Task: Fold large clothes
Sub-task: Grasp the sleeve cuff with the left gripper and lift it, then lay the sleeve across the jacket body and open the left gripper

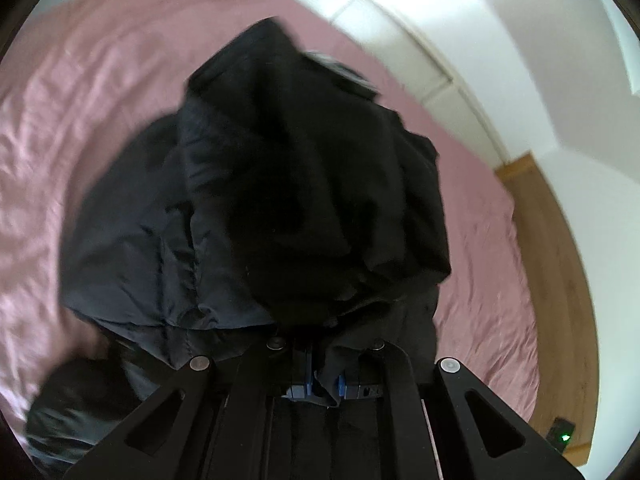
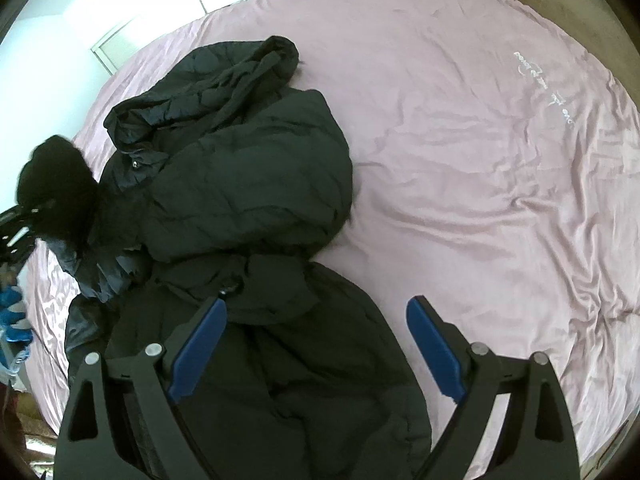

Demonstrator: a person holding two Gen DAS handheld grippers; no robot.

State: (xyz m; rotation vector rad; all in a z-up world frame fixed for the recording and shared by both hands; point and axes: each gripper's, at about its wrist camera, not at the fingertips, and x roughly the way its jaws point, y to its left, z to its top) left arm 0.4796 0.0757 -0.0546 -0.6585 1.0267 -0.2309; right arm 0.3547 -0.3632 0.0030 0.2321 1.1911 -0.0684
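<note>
Left wrist view: the left gripper [image 1: 322, 386] has its jaws clamped on a fold of the black puffer coat [image 1: 256, 208], a pinch of dark fabric showing between the blue pads. Most of the garment hangs and bunches directly ahead of the lens, raised off the pink bedsheet [image 1: 100, 92]. The hold appears intended to carry one end of the coat across the bed, a first step toward laying it out for folding; blur at the frame edges fits a hand in motion.

Right wrist view: the right gripper [image 2: 316, 344] has its jaws wide apart, with nothing pressed between the blue pads [image 2: 200, 344]. It is poised above the near end of the coat [image 2: 248, 184], judged ready to take a second hold.

Differences between views: only the right view shows the coat's full state, crumpled and unfolded on the left half of the bed, with its fur-trimmed hood [image 2: 56, 184] lifted at the far left beside the other gripper. White lettering on the sheet [image 2: 544, 88] is visible there alone. Only the left view confirms the clamp, and shows wood flooring [image 1: 556, 280] beyond the bed.

Folding has not visibly begun.
</note>
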